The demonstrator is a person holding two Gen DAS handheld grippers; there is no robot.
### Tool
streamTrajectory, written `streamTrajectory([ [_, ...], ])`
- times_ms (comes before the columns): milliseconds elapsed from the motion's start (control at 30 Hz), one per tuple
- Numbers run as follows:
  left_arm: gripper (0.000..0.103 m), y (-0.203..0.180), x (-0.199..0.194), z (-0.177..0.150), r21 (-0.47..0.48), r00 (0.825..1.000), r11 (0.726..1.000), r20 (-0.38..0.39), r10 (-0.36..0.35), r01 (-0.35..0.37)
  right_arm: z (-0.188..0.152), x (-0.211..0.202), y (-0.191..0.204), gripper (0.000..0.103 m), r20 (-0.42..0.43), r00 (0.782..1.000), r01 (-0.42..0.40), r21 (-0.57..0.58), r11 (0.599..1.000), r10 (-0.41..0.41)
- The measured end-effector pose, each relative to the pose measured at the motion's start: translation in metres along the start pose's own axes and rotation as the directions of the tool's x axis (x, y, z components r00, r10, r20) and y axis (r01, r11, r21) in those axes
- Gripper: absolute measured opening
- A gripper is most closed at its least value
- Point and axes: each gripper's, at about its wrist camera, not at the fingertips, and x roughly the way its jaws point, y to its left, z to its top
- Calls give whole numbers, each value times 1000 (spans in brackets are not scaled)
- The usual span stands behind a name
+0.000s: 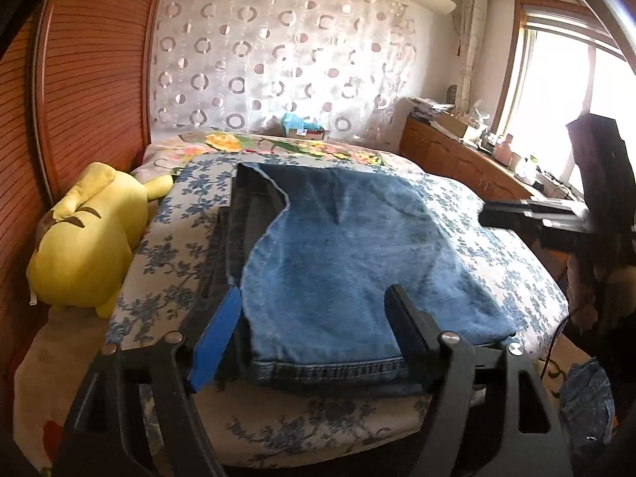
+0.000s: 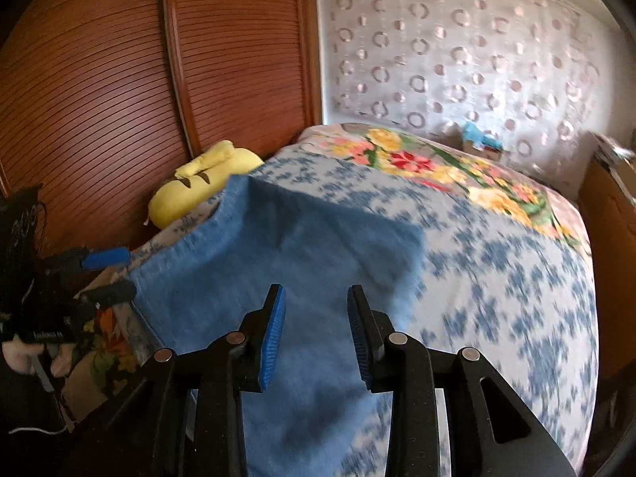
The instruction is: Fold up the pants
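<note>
Blue denim pants (image 1: 342, 262) lie folded on a blue-flowered cloth (image 1: 508, 262) on the bed. My left gripper (image 1: 314, 298) is open, its fingers straddling the near hem end of the pants. In the right wrist view the pants (image 2: 278, 262) spread from the left edge to the middle. My right gripper (image 2: 316, 298) is open and empty, held just above the denim. The left gripper (image 2: 111, 274) shows at the pants' left edge, and the right gripper (image 1: 516, 214) shows at the right in the left wrist view.
A yellow plush toy (image 1: 87, 238) lies at the bed's left side beside a wooden slatted wardrobe (image 1: 91, 71). A floral blanket (image 1: 278, 145) covers the far end. A wooden cabinet (image 1: 457, 155) with clutter stands on the right under a window. More denim (image 1: 584, 401) lies low right.
</note>
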Motion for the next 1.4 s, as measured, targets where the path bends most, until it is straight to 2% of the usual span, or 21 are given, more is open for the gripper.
streamTrajectory([
  [167,78,-13,8,0,15,1000,1000,-11,20,-20,-21,-8,-2,35,-17,999,28,35,999,-27],
  [233,78,-18,11,-1,24,1000,1000,-17,15,-14,-25,-7,-5,35,-22,1000,15,55,998,-14],
  [500,78,-28,17,-5,48,999,999,-41,8,-6,-45,21,-11,40,-95,995,8,120,993,4],
  [600,78,-28,19,-7,46,999,999,-49,12,-10,-44,32,-15,40,-118,993,19,131,991,-4],
  [967,78,-29,23,-9,52,998,999,-65,16,-13,-36,53,-33,40,-115,993,22,188,982,0],
  [1100,78,-31,25,-11,56,997,998,-71,13,-9,-34,59,-40,46,-112,994,39,210,977,-15],
  [1400,78,-32,40,-19,59,994,998,-108,18,-12,-28,73,-42,47,-121,992,4,229,973,24],
])
